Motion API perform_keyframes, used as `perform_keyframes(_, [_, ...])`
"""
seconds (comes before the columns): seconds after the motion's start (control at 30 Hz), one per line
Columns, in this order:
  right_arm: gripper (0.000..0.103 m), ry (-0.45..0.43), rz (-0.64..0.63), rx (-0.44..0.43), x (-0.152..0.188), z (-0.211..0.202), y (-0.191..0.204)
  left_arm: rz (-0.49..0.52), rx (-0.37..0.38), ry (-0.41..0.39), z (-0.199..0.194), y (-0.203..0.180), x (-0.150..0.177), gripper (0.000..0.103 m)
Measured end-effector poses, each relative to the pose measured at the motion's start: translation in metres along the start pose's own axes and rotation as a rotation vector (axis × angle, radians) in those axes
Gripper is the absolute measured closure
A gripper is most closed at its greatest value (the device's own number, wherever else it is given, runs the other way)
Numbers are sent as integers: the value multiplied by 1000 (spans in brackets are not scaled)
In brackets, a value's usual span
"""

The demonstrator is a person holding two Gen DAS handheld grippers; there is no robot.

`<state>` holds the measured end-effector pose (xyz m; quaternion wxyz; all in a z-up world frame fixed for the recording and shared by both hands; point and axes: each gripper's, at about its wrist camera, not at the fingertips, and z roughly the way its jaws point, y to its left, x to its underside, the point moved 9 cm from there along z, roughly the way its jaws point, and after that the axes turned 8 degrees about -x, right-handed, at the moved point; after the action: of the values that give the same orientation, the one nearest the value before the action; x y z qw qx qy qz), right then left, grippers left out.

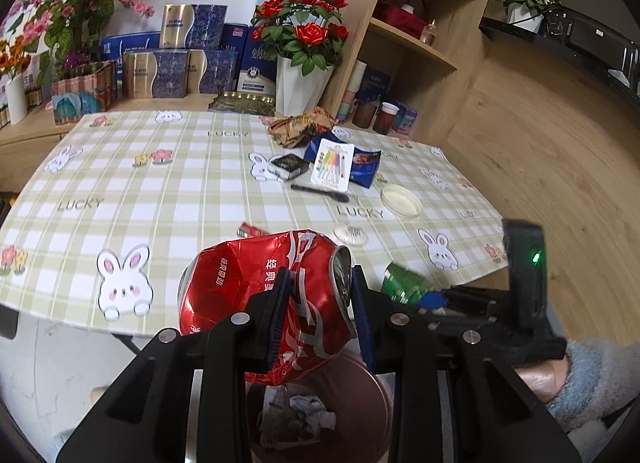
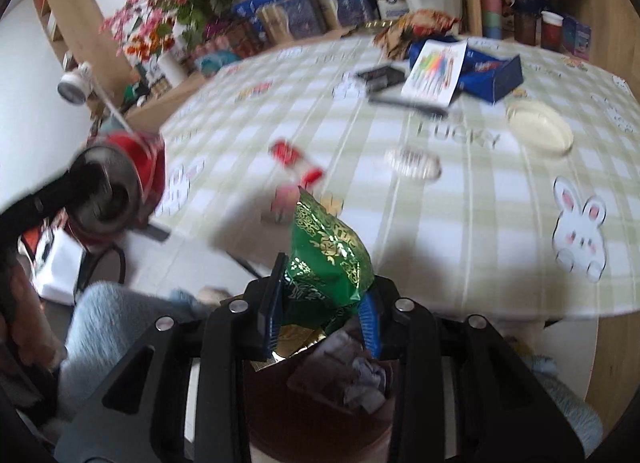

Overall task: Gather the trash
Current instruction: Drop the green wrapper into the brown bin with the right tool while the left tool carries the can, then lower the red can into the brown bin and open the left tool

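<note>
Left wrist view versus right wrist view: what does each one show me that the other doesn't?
Only the left wrist view shows the open shelf unit and the wood floor to the right.

Only the right wrist view shows the can's grey end face on and a white jar at the left edge.

Both show the crushed red can in the left gripper, the green wrapper in the right gripper, the brown bin below and the checked table.

We see a crushed red can (image 1: pixel 256 303) lying sideways, pinched above our brown bin (image 1: pixel 360 415) of crumpled paper. A crinkled green-and-gold wrapper (image 2: pixel 328 263) stands upright, clamped over the same bin.
</note>
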<state>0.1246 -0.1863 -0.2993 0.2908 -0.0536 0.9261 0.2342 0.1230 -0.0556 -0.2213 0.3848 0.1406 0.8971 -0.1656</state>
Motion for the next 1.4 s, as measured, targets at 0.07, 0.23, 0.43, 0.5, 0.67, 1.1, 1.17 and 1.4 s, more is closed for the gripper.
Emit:
perform_keyframes(0.07, [68, 34, -10, 2, 16, 6, 1, -8, 1, 6, -2, 0, 9, 73])
perform_keyframes(0.23, [68, 118, 6, 12, 50, 23, -4, -33, 2, 40, 3, 2, 28, 73])
perform_keyframes(0.43, [66, 193, 15, -6, 69, 39, 0, -44, 2, 64, 9, 4, 39, 73])
perform_keyframes(0.5, [64, 209, 27, -19, 74, 44, 2, -40, 0, 67, 10, 3, 42, 73])
perform_keyframes(0.67, [41, 182, 64, -41, 74, 41, 1, -42, -4, 74, 11, 5, 46, 73])
perform_keyframes(1.1, [6, -117, 11, 113, 19, -13, -15, -46, 1, 116, 20, 4, 59, 73])
perform_keyframes(1.17, [6, -150, 1, 147, 12, -19, -19, -47, 2, 128, 22, 4, 62, 73])
perform_keyframes(1.4, [6, -226, -16, 263, 3, -37, -32, -43, 19, 197, 36, -1, 80, 73])
